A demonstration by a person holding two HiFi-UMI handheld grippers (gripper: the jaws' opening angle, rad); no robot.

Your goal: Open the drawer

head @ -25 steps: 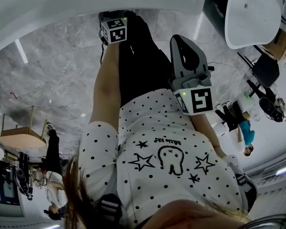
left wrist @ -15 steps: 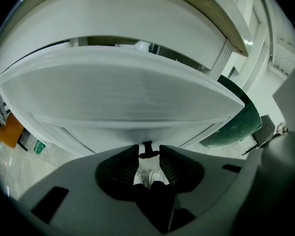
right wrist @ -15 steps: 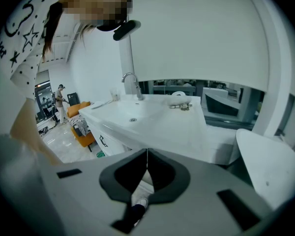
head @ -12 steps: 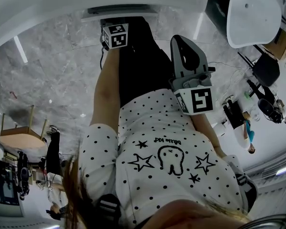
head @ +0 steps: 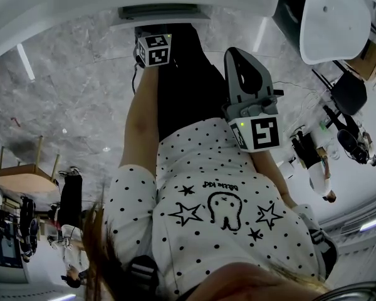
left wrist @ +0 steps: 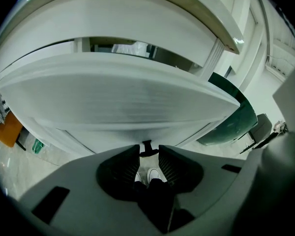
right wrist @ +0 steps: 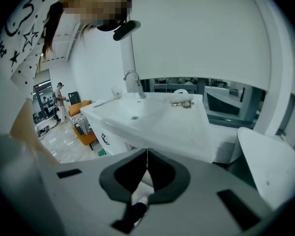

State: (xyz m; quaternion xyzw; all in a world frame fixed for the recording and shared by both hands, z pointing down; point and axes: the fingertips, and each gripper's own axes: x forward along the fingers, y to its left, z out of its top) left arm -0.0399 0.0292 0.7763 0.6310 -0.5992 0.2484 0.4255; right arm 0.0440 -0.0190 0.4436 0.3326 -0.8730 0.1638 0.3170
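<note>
Left gripper view: drawer (left wrist: pixel 118 97) stands partway out under white counter (left wrist: pixel 137 14), with dark gap above its front. Small black handle (left wrist: pixel 147 147) sits low on front, right between tips of my left gripper (left wrist: pixel 147 154). Jaws have just been closing; gap is narrow, and I read pads as pressed on handle's sides. Head view: drawer juts out at top, beyond my left arm (head: pixel 141 124). Right gripper (right wrist: pixel 147 157) is apart from drawer, facing sink (right wrist: pixel 137 114) with tap (right wrist: pixel 132 80). Its jaws meet at tips, nothing held.
</note>
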